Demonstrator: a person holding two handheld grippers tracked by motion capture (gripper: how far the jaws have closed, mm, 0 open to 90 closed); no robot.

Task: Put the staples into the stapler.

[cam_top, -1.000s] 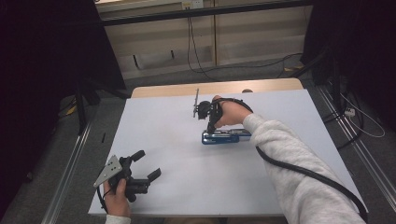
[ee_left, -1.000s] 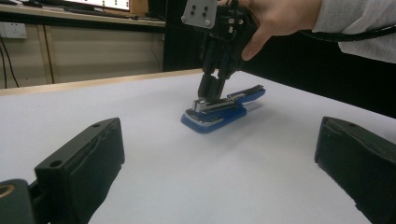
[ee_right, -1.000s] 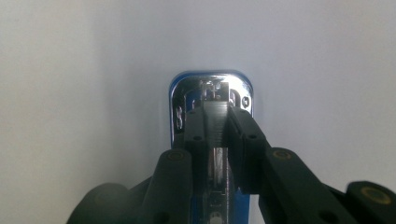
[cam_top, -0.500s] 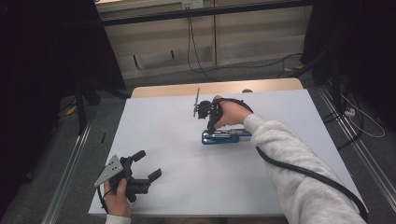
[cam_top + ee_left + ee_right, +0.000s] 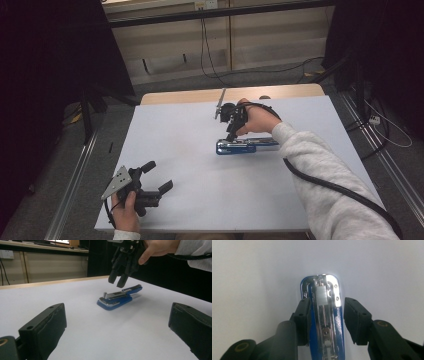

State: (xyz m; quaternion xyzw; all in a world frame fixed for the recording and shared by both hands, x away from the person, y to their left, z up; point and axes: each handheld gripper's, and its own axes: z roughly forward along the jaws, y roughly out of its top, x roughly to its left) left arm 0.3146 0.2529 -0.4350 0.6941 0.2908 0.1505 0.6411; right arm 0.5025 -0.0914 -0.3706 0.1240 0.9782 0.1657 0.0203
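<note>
Right gripper (image 5: 231, 134) hangs over the blue stapler (image 5: 246, 146), jaws apart just wider than its body and straddling the metal head end; in the right gripper view one pad looks touching or nearly so, the other stands clear. From the left gripper view the tips seem slightly above it, so nothing is held. The stapler lies flat on the white table (image 5: 200, 200), toward two o'clock from centre. To grip well, I'd lower squarely and close evenly across the sides. Left gripper (image 5: 152, 177) rests wide open at seven o'clock, empty.
</note>
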